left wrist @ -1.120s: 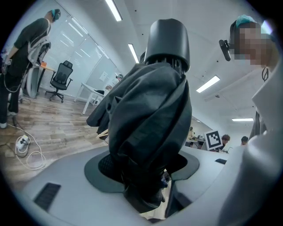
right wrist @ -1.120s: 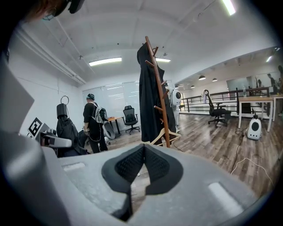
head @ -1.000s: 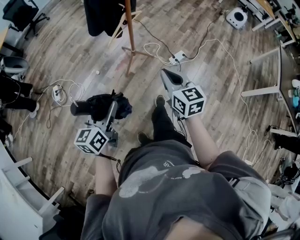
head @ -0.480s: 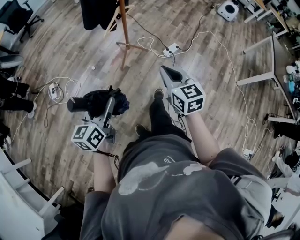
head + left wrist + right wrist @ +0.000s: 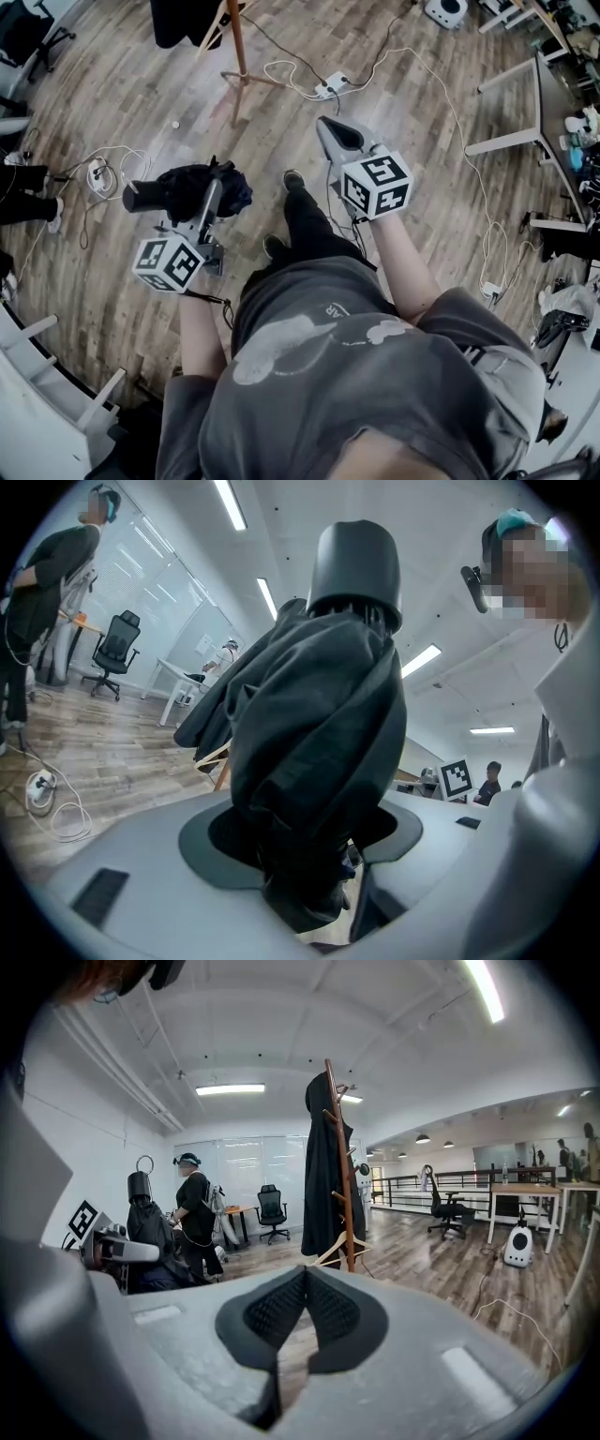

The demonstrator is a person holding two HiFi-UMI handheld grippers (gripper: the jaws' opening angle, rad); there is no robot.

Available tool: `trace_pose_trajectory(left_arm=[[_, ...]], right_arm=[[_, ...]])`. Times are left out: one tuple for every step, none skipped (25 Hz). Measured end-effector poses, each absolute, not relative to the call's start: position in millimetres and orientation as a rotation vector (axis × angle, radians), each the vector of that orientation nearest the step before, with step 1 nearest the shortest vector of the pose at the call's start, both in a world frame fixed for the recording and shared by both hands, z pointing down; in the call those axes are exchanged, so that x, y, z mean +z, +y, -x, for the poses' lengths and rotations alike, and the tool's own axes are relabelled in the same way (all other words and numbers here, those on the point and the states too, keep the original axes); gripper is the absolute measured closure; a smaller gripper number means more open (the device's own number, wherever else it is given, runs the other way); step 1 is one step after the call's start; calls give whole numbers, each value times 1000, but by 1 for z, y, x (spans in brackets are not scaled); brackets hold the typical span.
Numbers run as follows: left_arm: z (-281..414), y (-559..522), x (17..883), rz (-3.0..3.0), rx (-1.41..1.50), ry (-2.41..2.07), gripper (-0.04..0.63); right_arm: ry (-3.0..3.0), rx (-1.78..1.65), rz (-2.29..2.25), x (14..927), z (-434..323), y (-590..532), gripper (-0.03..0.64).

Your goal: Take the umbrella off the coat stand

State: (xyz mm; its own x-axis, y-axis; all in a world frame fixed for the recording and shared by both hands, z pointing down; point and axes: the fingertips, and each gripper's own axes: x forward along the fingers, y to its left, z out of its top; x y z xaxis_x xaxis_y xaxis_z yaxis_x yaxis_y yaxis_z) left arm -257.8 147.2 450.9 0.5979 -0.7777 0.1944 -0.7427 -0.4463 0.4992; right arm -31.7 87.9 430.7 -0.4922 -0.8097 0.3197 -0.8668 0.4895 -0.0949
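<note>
Out on the wooden floor [image 5: 441,197], well apart from the coat stand [image 5: 234,52], we carried the umbrella [image 5: 178,192] in our left gripper [image 5: 210,190]. Over the last second the stand had slid toward the top edge of the head view, along with the power strip [image 5: 328,84] at its foot, so we judged that we had been backing away from it. The left gripper view showed the jaws clamped on the folded black umbrella [image 5: 319,724], its capped end pointing up and nothing tying it to the stand. Our right gripper [image 5: 334,139] was pressed together on nothing, and its view held the stand [image 5: 343,1176] in the distance with only a dark coat [image 5: 323,1171] hanging on it. By our reading the umbrella was already off, and little was left to do.
</note>
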Motion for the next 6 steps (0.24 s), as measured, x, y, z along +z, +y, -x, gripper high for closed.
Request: trace_pose_trajectory(left_arm=[[256, 147, 451, -2283, -83, -1200, 325], [255, 146, 451, -2286, -82, -1200, 325], [253, 145, 451, -2289, -81, -1198, 325], [250, 144, 450, -2294, -80, -1194, 325], [248, 143, 450, -2299, -79, -1190, 325], [245, 142, 450, -2305, -79, -1186, 325]], right_arm=[[-2507, 364, -1432, 432, 31, 88, 620], [-2509, 368, -1429, 434, 31, 89, 620], [-2509, 371, -1426, 435, 31, 89, 620], [-2509, 372, -1425, 437, 30, 89, 620], [-2508, 372, -1425, 438, 29, 89, 620], [-2507, 372, -1425, 439, 27, 89, 620]])
